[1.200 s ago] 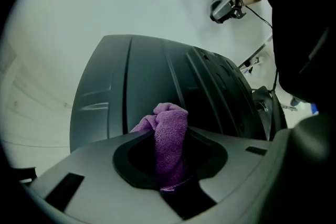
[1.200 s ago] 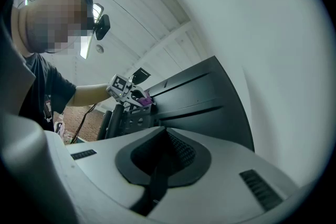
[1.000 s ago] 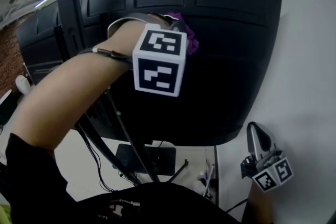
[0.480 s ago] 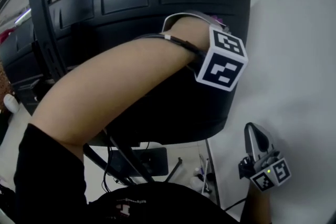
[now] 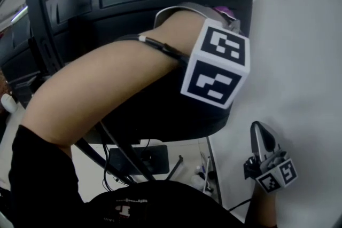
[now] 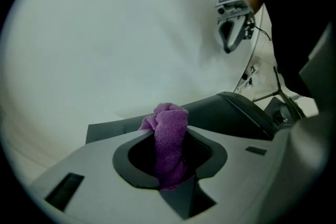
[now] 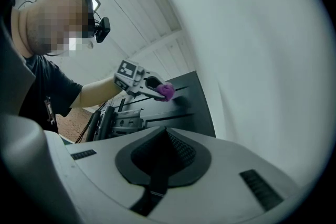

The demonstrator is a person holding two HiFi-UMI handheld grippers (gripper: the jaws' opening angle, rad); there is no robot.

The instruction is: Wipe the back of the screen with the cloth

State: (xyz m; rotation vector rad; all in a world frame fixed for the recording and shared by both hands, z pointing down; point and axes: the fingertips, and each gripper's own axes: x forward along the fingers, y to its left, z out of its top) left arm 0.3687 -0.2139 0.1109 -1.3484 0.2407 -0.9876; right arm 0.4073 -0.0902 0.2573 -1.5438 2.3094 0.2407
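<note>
The black back of the screen [image 5: 160, 2] fills the upper head view. My left gripper [image 5: 227, 13] reaches across it to its upper right corner, mostly hidden behind its marker cube [image 5: 216, 64]. It is shut on a purple cloth [image 6: 170, 115], which bulges out past the fingertips against the screen's edge [image 6: 231, 110]. A bit of the cloth [image 5: 223, 9] peeks out above the cube. The right gripper view shows the cloth [image 7: 167, 91] pressed on the dark panel [image 7: 184, 107]. My right gripper [image 5: 263, 135] hangs low at the right by the wall, shut with nothing in it.
A pale wall [image 5: 299, 61] stands right of the screen. A dark monitor arm [image 5: 37, 18] and cables [image 5: 117, 152] run down the left side to a stand base [image 5: 139, 160]. More dark screens [image 5: 10, 61] stand at the far left.
My left gripper has carried the cloth rightward along the upper back of the screen, from near its middle to the right corner. The right gripper has stayed in place.
</note>
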